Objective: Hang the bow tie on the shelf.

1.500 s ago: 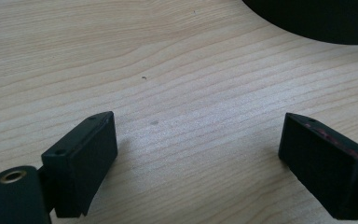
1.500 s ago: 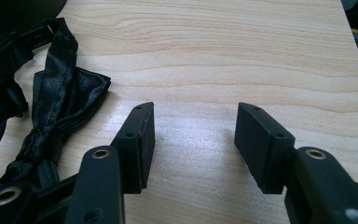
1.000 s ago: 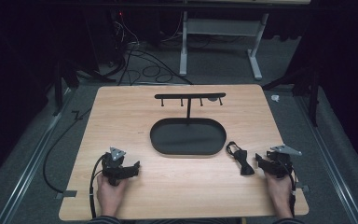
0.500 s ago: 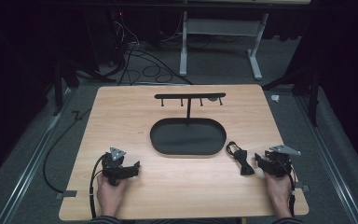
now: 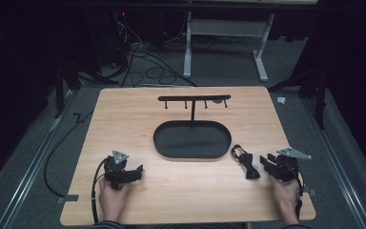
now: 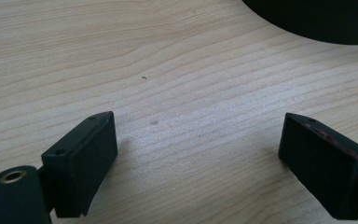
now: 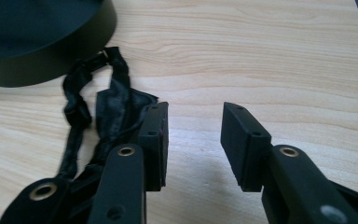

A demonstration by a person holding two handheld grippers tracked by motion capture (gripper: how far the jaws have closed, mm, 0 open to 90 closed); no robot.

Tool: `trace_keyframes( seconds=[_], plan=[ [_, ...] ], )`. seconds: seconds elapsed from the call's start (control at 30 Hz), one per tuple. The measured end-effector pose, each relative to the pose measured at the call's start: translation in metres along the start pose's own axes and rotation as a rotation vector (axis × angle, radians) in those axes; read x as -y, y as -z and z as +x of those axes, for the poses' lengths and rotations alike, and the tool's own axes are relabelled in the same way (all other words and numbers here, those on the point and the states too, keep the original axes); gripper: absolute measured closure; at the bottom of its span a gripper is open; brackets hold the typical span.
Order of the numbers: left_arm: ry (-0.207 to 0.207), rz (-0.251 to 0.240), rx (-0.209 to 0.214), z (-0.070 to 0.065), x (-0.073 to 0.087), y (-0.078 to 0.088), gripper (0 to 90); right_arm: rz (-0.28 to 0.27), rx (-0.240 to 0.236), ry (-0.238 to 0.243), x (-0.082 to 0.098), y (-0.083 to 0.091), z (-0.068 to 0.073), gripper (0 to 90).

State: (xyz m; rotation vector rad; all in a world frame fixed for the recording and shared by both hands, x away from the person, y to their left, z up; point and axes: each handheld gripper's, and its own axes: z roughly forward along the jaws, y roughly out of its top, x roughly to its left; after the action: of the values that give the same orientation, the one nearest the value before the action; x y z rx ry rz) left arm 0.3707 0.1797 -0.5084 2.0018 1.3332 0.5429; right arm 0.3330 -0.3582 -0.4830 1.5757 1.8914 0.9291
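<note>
A black bow tie with its strap [image 5: 245, 163] lies on the wooden table, right of a black oval tray [image 5: 192, 139]. My right gripper [image 5: 265, 162] rests just right of it, apart from it. In the right gripper view the bow tie [image 7: 107, 112] lies left of the left jaw. The right gripper [image 7: 193, 135] is open, its jaws have just been closing, and only bare wood lies between them. My left gripper [image 5: 136, 171] rests at the front left. In its own view the left gripper [image 6: 198, 154] stands wide open over bare wood.
A thin black stand with a hook bar [image 5: 194, 98] rises from the back of the tray. The tray's rim shows in the left gripper view [image 6: 317, 18] and the right gripper view [image 7: 42, 56]. Cables and a table frame lie on the floor beyond.
The right gripper's jaws look slightly closer together. Both hands and the bow tie stay where they were.
</note>
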Motion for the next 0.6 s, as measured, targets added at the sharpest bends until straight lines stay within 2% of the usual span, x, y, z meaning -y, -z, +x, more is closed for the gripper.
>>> trace_keyframes(
  seconds=[0.33, 0.6],
  plan=[
    [0.000, 0.000, 0.000, 0.000, 0.000, 0.000, 11.9, -0.010, -0.035, 0.024, -0.001, 0.008, 0.009, 66.0],
    [0.000, 0.000, 0.000, 0.000, 0.000, 0.000, 11.9, -0.017, -0.083, 0.051, -0.005, 0.016, 0.024, 69.0]
  ],
)
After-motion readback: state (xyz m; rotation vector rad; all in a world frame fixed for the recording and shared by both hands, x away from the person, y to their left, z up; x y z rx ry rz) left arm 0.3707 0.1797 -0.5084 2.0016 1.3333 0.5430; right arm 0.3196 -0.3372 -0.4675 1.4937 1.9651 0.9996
